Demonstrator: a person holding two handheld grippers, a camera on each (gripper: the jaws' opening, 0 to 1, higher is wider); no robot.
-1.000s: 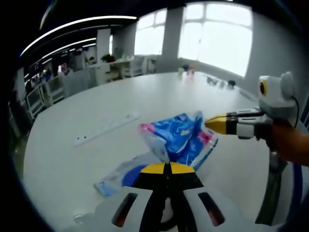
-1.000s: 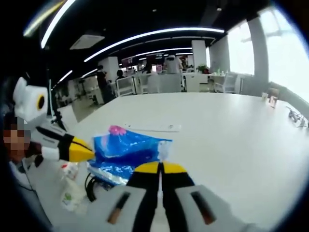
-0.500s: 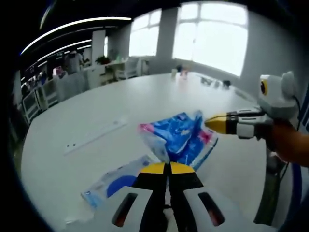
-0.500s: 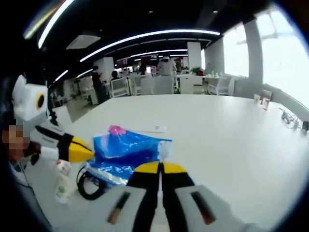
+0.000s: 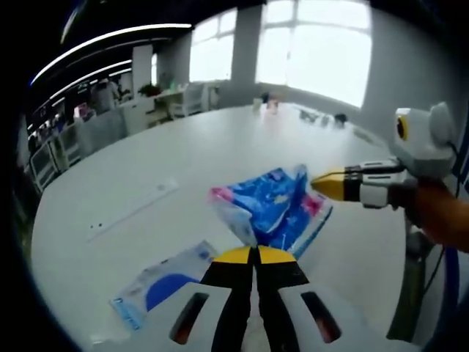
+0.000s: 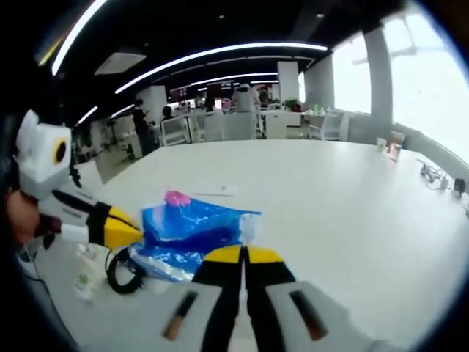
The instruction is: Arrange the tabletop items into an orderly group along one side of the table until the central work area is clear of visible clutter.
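Both the left claw (image 5: 253,253) and right claw (image 6: 242,253) stay clenched on the crinkled blue-and-pink plastic bag (image 5: 275,209), held above the white tabletop (image 5: 132,183), unchanged from before.

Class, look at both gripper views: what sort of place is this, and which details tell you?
Probably an open-plan office: a large white table, long ceiling light strips, tall windows, and desks and chairs with people further back.
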